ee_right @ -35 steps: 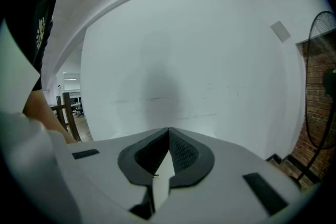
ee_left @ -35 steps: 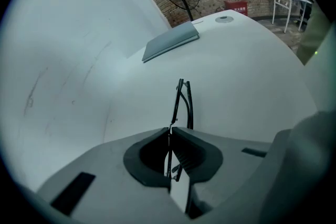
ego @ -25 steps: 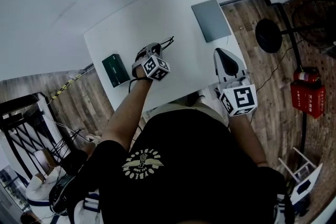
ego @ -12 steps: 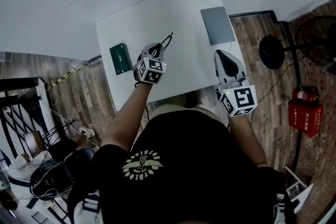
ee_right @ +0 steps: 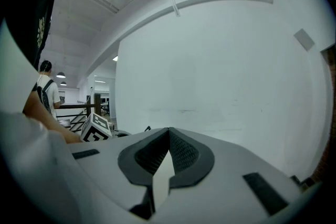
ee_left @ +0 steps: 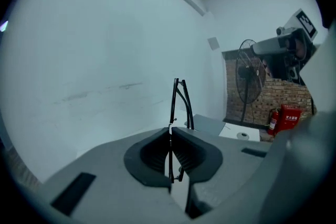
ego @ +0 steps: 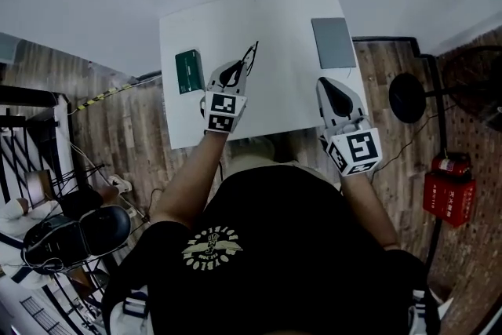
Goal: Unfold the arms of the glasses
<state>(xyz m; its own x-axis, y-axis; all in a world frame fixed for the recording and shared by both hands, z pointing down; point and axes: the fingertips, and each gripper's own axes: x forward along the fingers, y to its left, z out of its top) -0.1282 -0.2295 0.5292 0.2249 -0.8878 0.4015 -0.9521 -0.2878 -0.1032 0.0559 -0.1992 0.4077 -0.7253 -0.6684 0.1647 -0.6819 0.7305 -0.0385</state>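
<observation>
Thin black glasses [ego: 249,57] stick up out of my left gripper [ego: 233,74], held above the white table [ego: 274,90]. In the left gripper view the frame [ee_left: 178,99] rises from between the closed jaws, its arms lying close together, and my left gripper [ee_left: 171,134] is shut on it. My right gripper [ego: 339,96] hovers over the table's right front part, well apart from the glasses. In the right gripper view my right gripper [ee_right: 169,136] has its tips pressed together with nothing between them.
A dark green case [ego: 189,71] lies at the table's left edge. A grey flat pad [ego: 333,42] rests at the back right corner. A standing fan [ego: 408,94] and a red fire extinguisher [ego: 449,198] stand on the wooden floor to the right. A white wall lies behind the table.
The head view has swung, so the table now sits squarer and higher in the picture. My left gripper still holds the glasses raised; the right gripper has stayed by the table's right front.
</observation>
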